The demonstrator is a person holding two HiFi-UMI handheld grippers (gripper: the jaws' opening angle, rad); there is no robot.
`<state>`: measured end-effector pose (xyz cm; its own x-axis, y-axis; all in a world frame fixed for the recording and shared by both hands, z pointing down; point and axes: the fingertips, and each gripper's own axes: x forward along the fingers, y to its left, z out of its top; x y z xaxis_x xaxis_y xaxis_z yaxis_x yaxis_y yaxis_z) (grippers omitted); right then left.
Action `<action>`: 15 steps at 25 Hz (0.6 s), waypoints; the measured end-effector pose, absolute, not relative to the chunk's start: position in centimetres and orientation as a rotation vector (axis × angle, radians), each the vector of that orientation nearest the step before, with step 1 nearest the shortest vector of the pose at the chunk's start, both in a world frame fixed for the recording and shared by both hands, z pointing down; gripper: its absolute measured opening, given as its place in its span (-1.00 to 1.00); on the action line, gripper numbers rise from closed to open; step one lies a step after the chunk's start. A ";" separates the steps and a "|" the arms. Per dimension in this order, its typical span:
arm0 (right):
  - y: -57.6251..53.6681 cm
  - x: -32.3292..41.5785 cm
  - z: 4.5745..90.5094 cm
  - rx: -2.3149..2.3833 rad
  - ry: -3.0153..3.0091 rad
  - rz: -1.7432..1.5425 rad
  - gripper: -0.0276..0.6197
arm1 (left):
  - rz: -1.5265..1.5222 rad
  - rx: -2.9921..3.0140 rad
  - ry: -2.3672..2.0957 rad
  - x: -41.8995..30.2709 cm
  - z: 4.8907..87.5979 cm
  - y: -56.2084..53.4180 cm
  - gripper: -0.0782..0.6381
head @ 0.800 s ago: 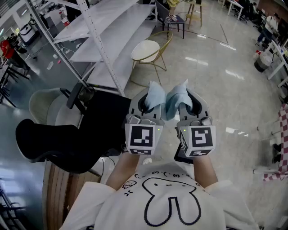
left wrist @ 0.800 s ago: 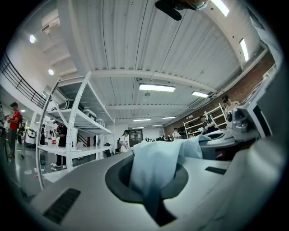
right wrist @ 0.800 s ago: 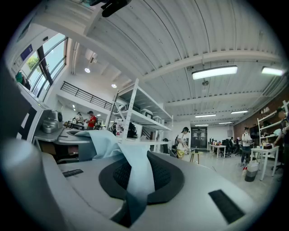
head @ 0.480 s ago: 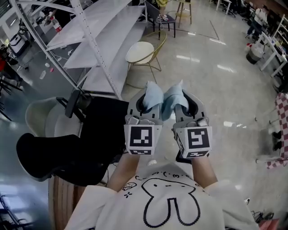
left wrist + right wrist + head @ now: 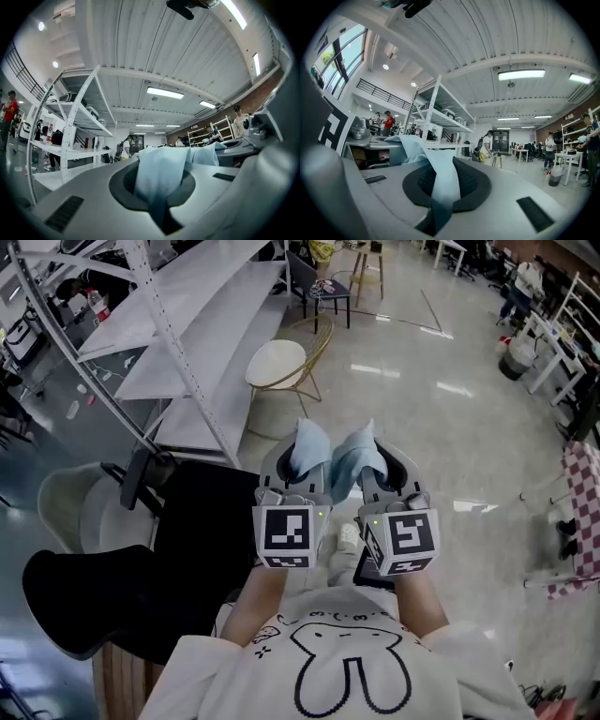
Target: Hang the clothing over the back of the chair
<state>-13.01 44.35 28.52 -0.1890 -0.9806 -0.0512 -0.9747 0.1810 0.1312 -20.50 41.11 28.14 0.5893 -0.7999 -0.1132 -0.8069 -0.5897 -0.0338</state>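
A light blue piece of clothing (image 5: pixel 330 454) is bunched between my two grippers, which I hold side by side in front of my chest, well above the floor. My left gripper (image 5: pixel 298 460) is shut on one fold of the cloth (image 5: pixel 159 178). My right gripper (image 5: pixel 437 213) is shut on another fold (image 5: pixel 439 180), and it sits just right of the left one (image 5: pixel 377 463). The black office chair (image 5: pixel 141 568) stands below and to the left of the grippers, its back (image 5: pixel 84 610) toward the lower left. The rest of the garment hangs hidden under the grippers.
A tall white shelving rack (image 5: pixel 178 324) runs along the left. A round gold-framed chair (image 5: pixel 279 362) stands ahead beside it, and a pale tub chair (image 5: pixel 70 507) sits left of the black one. A stool and small table (image 5: pixel 352 273) are farther off. Shiny floor spreads to the right.
Both grippers keep their hold on the cloth, still side by side. The rack, the gold chair and the black chair have slid a little left and down in the head view.
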 end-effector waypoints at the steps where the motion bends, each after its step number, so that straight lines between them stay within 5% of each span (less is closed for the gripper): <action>1: 43.3 -12.6 28.7 1.973 -2.389 -0.196 -0.80 | 0.124 -2.724 1.383 -20.1 28.3 40.2 -0.73; 15: 26.7 -5.0 28.3 1.833 -2.507 -0.172 -0.79 | 0.062 -2.683 1.489 -11.8 28.2 24.2 -0.73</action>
<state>-4.99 26.68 28.32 -0.3052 -0.9514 -0.0399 -0.9479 0.2996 0.1080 -11.83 24.21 28.23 0.5290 -0.8457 -0.0702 -0.8486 -0.5272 -0.0432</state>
